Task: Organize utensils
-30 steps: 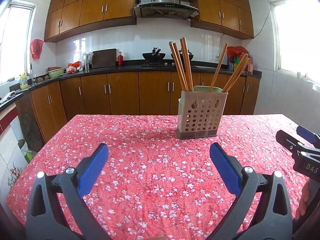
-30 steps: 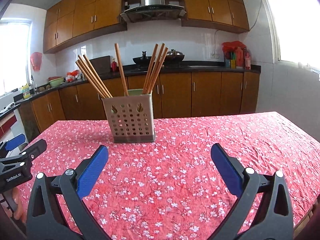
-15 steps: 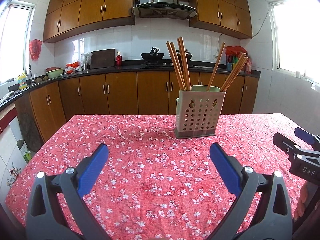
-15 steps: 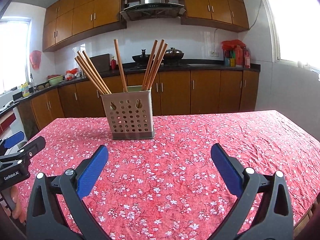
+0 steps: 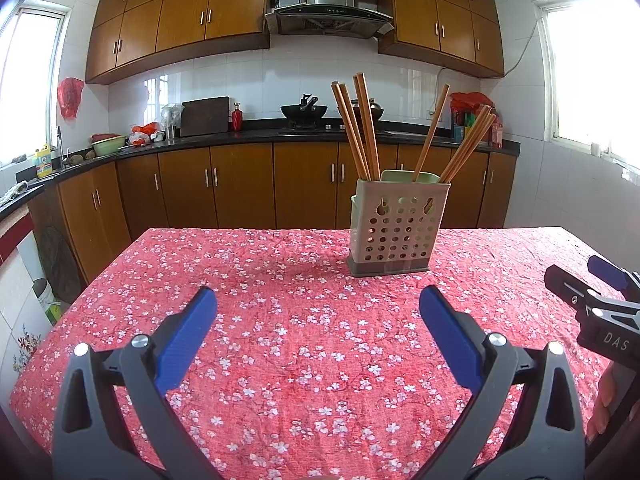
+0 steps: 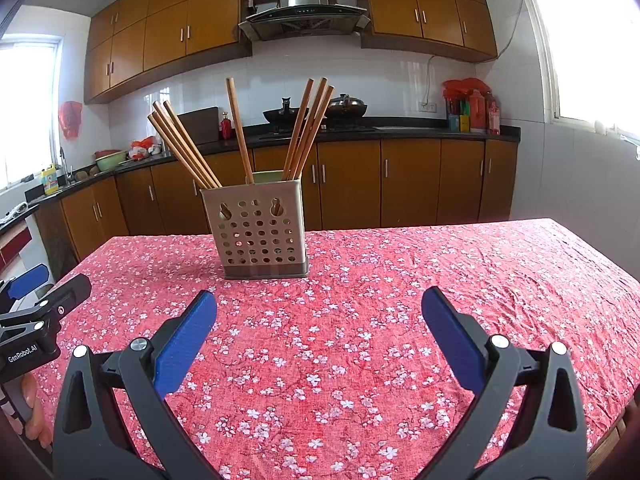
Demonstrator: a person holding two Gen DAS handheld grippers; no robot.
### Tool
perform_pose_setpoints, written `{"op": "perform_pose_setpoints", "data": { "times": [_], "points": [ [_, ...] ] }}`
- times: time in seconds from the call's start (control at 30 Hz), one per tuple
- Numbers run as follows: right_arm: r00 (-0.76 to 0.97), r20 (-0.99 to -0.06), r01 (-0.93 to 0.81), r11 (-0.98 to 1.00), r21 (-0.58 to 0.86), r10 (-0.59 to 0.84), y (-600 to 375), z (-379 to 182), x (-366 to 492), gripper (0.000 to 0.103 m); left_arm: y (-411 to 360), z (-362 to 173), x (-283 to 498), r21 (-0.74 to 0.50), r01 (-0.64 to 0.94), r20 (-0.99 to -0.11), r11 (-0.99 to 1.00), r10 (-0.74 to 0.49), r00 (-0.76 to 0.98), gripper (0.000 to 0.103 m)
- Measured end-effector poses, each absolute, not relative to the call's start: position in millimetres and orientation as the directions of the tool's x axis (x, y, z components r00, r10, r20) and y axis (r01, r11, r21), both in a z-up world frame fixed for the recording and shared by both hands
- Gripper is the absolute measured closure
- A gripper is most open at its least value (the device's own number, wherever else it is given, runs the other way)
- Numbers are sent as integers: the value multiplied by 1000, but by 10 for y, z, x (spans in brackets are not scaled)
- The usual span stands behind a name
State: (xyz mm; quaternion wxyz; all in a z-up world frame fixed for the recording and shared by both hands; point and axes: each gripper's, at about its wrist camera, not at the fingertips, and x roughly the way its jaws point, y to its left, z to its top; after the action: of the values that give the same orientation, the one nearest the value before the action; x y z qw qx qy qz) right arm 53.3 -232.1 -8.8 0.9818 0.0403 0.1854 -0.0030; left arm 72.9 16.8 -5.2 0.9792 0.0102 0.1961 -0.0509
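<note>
Red floral tablecloth [image 5: 280, 340], wooden cabinets [image 5: 240, 188], white tiled wall [image 5: 260, 92], steel hood [image 5: 328, 4]

Right gripper [image 6: 319, 312] jaws spread wide, perforated holder [image 6: 260, 232] of chopsticks [image 6: 240, 132] upright on floral tablecloth [image 6: 440, 280]

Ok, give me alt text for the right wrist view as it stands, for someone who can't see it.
A perforated beige utensil holder full of upright wooden chopsticks stands on a red floral tablecloth, ahead of the open, empty right gripper. The left gripper shows at the left edge, with wooden kitchen cabinets behind.
</note>
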Motion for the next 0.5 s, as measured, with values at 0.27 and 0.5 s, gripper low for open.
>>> {"op": "perform_pose_setpoints", "data": {
  "times": [0.27,0.5],
  "points": [
    [931,-365,24,997,80,7,-2304,-94,536,2,163,-53,731,0,104,-386,995,-96,917,4],
    [930,-367,27,996,83,5,-2273,-103,542,2,153,-52,728,-1,103,-387,995,-96,917,4]
  ]
}}
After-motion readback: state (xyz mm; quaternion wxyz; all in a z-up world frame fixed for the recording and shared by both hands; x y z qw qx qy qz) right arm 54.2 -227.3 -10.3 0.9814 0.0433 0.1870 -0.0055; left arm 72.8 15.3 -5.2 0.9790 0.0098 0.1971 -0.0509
